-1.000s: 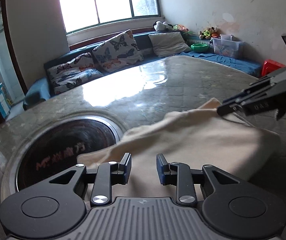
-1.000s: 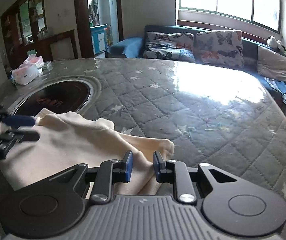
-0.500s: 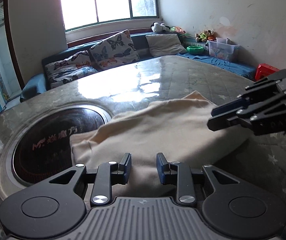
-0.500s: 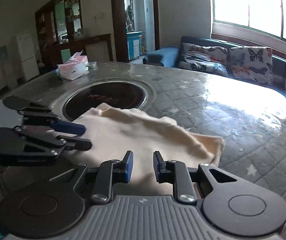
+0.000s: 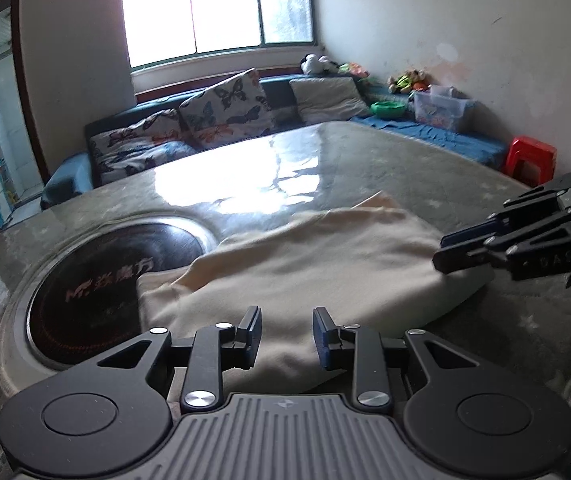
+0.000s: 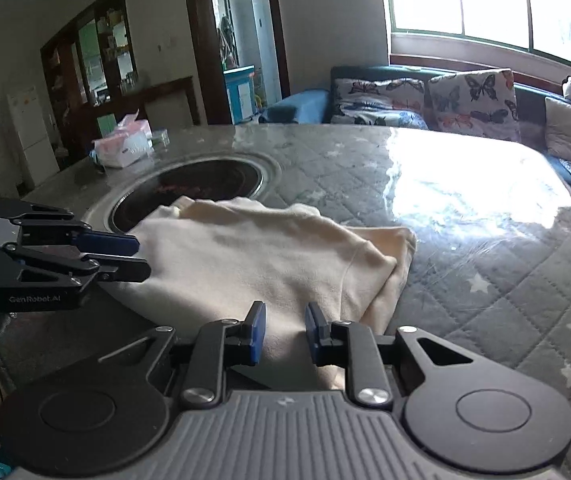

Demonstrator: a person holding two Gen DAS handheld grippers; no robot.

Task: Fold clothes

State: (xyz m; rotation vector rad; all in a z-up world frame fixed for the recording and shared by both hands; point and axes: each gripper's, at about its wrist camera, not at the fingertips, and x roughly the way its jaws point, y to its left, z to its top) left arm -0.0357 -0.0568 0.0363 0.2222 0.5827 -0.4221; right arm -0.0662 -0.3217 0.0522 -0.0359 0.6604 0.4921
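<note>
While the cream shirt lies folded on the table (partly over the dark round burner), the left gripper and right gripper hover over it, jaws apart, holding nothing, probably ready to tidy it.

A folded cream garment lies on the quilted table beside its round inset hob, both grippers, right and left, open-jawed at its near edge.
</note>
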